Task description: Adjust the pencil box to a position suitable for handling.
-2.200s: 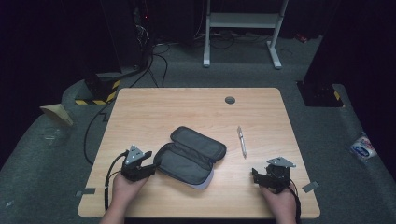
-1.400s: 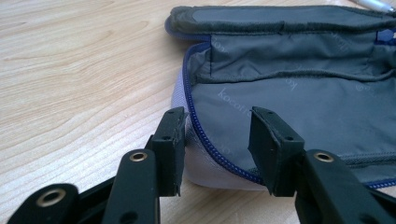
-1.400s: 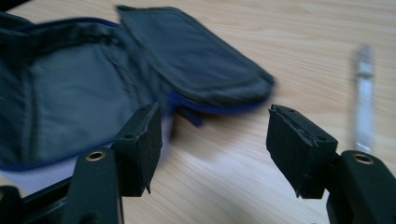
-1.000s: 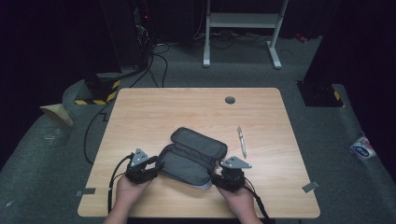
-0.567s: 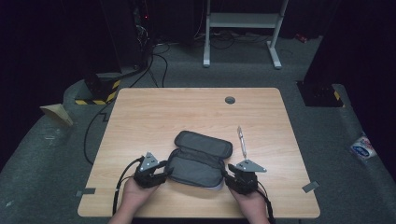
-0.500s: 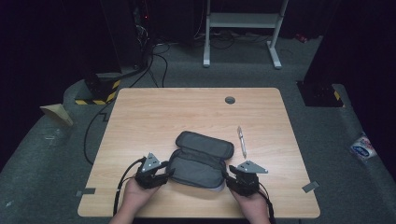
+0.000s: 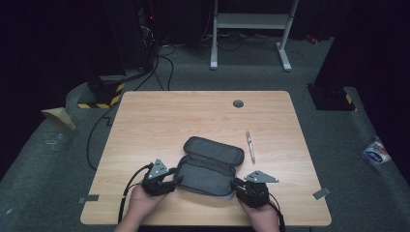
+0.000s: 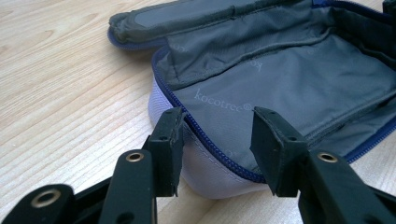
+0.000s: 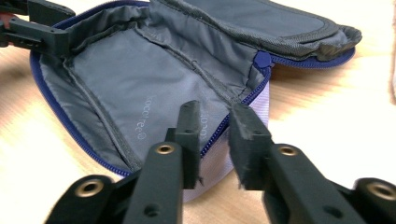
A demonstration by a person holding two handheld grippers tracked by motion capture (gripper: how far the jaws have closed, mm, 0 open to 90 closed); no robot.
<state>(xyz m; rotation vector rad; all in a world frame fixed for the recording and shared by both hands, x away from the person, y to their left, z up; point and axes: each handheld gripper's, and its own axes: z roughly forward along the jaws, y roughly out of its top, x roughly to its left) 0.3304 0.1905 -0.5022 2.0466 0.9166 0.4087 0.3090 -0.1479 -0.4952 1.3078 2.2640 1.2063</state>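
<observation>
- Both claws are down at the desk (image 7: 159, 121), one at each short end of the open grey pouch (image 7: 210, 164). It lies flat between them.
- Left claw (image 8: 215, 122): the jaws stand apart, straddling the blue zip rim (image 8: 205, 140), one outside on the pale wall and one over the lining. They have just been easing open, and the fabric runs between them slack rather than pinched.
- Right claw (image 9: 215, 112): the jaws are much closer together and have just been closing on the rim at its end. The zip edge slants across the narrow gap. I can't tell whether the pads are biting yet.
- Why one at each end? My guess is that two holds on opposite ends keep the mouth stretched wide and stop the pouch skating about.
- The lid flap (image 9: 280, 23) lies folded back on the far side of both claws, so the inside faces up.
- The pen (image 7: 250, 146) lies on the wood beyond my right claw, just past the pouch's far corner and apart from it. I reckon it is the likely cargo.
- Hard to read: the lining's printed lettering (image 8: 223, 99) is faint. My own jaws cover the rim right under them. The pocket folds hide whatever sits deeper inside.
- From the high view my hands and the grey plates cover both sets of jaw tips.
</observation>
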